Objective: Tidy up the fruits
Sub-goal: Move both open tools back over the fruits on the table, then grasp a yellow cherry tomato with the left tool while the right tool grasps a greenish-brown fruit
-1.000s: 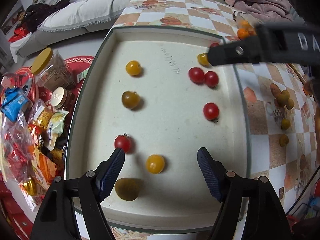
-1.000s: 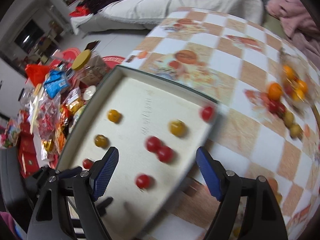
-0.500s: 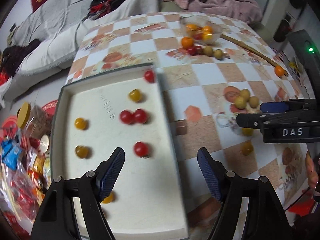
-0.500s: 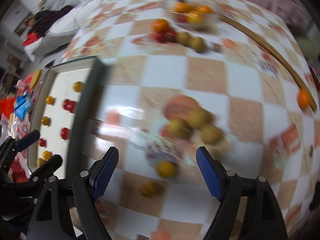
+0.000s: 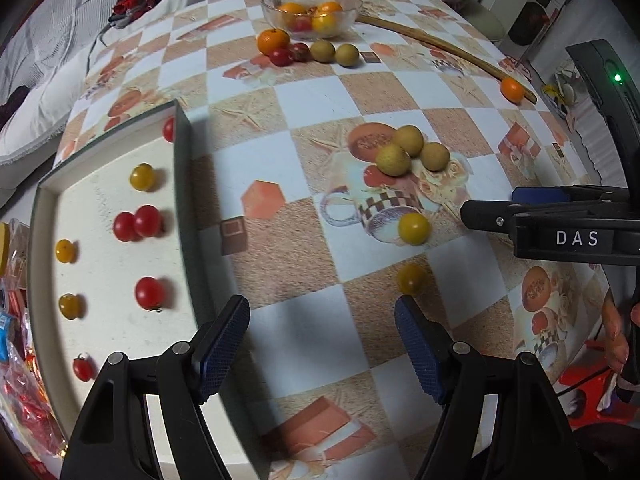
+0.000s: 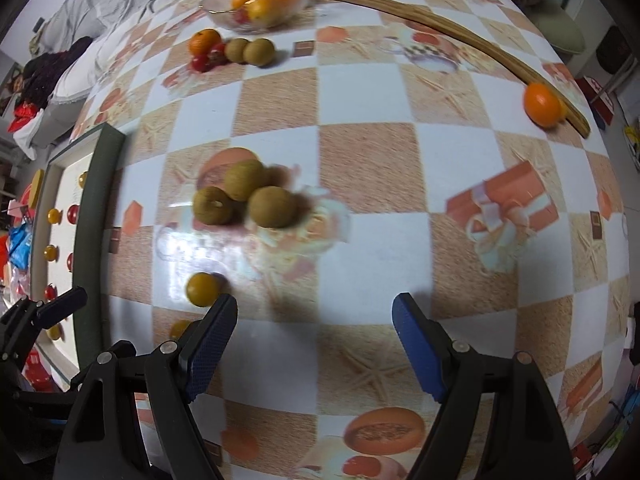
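A white tray (image 5: 100, 268) at the left holds several red and yellow cherry tomatoes; it also shows in the right wrist view (image 6: 66, 208). Three brown-green longans (image 5: 404, 150) lie on the checkered table, with two yellow tomatoes (image 5: 414, 229) (image 5: 411, 278) near them. My left gripper (image 5: 322, 344) is open and empty above the table, just right of the tray. My right gripper (image 6: 312, 340) is open and empty; the longans (image 6: 248, 196) lie ahead of it and a yellow tomato (image 6: 203, 289) sits by its left fingertip.
A glass bowl (image 5: 310, 10) of oranges and tomatoes stands at the far side, with an orange, tomatoes and two longans (image 5: 308, 50) before it. A long wooden stick (image 6: 452, 32) and an orange (image 6: 542, 104) lie at the right. Snack packets (image 5: 16, 360) lie left of the tray.
Both grippers have swung right, away from the tray and over the checkered table. Both stayed open and empty. The fruit has not moved.
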Available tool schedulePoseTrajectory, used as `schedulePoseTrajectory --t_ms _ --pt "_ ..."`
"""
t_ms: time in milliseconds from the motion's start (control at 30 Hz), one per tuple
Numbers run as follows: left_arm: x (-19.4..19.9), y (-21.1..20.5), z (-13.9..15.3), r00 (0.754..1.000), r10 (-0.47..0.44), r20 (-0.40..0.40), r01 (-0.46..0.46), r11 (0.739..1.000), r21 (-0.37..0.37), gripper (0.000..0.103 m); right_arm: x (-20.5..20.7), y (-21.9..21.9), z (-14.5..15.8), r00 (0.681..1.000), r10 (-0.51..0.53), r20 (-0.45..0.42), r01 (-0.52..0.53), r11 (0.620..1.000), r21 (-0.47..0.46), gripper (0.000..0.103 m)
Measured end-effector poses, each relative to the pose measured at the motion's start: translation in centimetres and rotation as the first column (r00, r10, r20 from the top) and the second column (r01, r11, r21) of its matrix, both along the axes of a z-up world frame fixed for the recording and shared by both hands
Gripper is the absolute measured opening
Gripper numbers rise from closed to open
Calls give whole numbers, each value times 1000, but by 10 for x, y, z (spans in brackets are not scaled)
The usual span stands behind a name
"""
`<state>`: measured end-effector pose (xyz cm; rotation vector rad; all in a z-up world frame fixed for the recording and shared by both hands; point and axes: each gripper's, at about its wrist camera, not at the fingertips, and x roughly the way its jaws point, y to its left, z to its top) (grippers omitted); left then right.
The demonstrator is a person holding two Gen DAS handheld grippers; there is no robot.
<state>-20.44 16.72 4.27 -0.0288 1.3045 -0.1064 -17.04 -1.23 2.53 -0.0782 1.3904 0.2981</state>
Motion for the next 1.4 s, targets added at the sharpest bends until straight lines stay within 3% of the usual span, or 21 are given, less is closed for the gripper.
schedulePoseTrajectory --t_ms 333,800,900,1067,1133,1233,1400 --pt "11 -29 -6 1000 -26 -1 26 999 -29 76 9 -12 0 1000 10 -2 -10 1000 17 83" --pt "23 -48 -29 1000 -11 -8 11 1000 3 75 37 33 -10 981 188 42 -189 982 24 79" --pt "24 -51 -29 1000 -12 -6 13 1000 18 70 38 40 -9 975 215 63 -216 976 11 69" --pt "24 -48 -28 1000 3 -8 -2 999 42 54 39 47 -8 968 239 79 -238 971 -17 42" --pt "24 -45 -25 1000 3 -9 -3 1000 15 40 39 46 -7 968 239 75 -239 971 -9 29" --pt "24 -45 -23 1000 -14 -20 13 999 -52 21 39 41 -6 976 212 59 -213 977 17 29" --pt "20 -25 -25 997 50 -61 -60 982 -178 21 34 28 -1 985 169 45 -172 984 56 29"
